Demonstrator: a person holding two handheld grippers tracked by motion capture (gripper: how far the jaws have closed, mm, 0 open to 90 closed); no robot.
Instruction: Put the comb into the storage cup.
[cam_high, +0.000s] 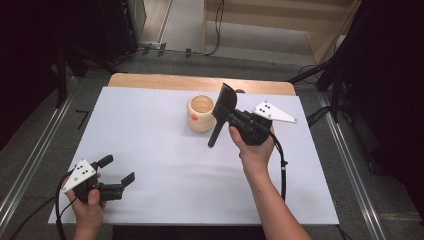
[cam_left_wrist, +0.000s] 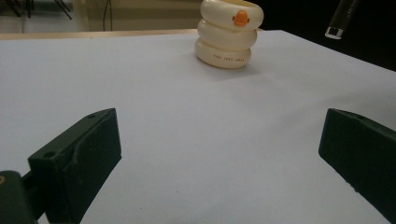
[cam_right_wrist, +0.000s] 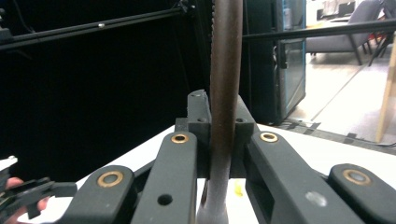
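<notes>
White sheet covers the table top, a strip of bare wood showing along the far edge; dark floor and rig frames all round.

Left side: left gripper sits near the front left corner, low over the sheet, held by the person's left hand. Jaws stand wide apart with nothing between them; in the left gripper view, bare white surface lies between the two black pads. It points toward the middle of the table and takes no part in the work at this moment.

Centre: cream holder, a stack of rounded rings with a small orange duck bill on the side, stands upright on the far half of the sheet. Its mouth is open and looks empty from above.

Right of centre: right gripper is clamped tight on a dark comb, gripping it partway along. The comb hangs in the air, tilted, toothed head up and just beside the holder's right rim, handle end slanting down toward the sheet without clearly touching it. In the right gripper view the comb runs straight up between the closed jaws.

Progress, as a judgement: pick-up is done; the comb is off the table and firmly held. Placement is not: the comb is beside the holder, not over or inside it. Left to do, likely, is bringing it above the mouth, lowering an end in, then letting go.
</notes>
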